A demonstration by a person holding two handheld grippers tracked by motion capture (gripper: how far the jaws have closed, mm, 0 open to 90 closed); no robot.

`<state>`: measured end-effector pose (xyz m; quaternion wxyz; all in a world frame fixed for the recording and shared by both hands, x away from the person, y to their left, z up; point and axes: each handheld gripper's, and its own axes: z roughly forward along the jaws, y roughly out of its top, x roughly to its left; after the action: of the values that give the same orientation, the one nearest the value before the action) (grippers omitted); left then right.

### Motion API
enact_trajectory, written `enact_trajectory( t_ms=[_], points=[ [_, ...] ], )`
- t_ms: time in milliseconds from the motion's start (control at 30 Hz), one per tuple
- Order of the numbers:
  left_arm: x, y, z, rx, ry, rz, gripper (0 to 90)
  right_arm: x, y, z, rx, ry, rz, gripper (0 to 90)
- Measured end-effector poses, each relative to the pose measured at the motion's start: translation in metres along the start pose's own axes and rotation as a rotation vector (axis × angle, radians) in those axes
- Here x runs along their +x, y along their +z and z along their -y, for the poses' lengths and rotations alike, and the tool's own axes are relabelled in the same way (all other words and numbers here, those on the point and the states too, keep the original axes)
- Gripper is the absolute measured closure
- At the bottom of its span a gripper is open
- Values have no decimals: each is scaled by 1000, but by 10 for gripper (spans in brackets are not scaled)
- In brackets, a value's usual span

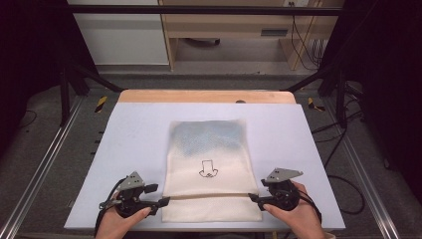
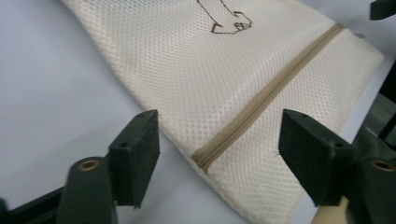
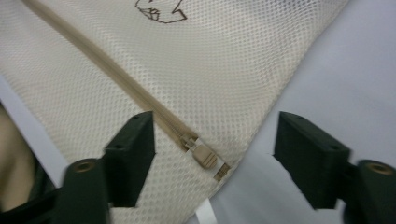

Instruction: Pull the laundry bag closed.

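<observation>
a pale, finely textured table carries a flat rectangular cream mesh bag, lying near the front edge. a tan zipper crosses it in a straight band. the left gripper spreads blocky black fingers around the zipper's end; the right gripper, fingers released wide, flanks the small tan slider.
</observation>
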<state>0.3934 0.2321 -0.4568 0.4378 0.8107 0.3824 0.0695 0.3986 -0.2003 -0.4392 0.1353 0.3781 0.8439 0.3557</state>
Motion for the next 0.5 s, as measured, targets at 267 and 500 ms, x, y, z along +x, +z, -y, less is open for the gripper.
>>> enact_trajectory(
  t_ms=[267, 500],
  points=[
    [5, -16, -5, -24, 26, -114, 133, 3, -2, -19, -48, 32, 44, 120],
    [7, -27, -16, -26, 46, -152, 106, 9, -4, -40, -49, -1, 50, 84]
  ],
)
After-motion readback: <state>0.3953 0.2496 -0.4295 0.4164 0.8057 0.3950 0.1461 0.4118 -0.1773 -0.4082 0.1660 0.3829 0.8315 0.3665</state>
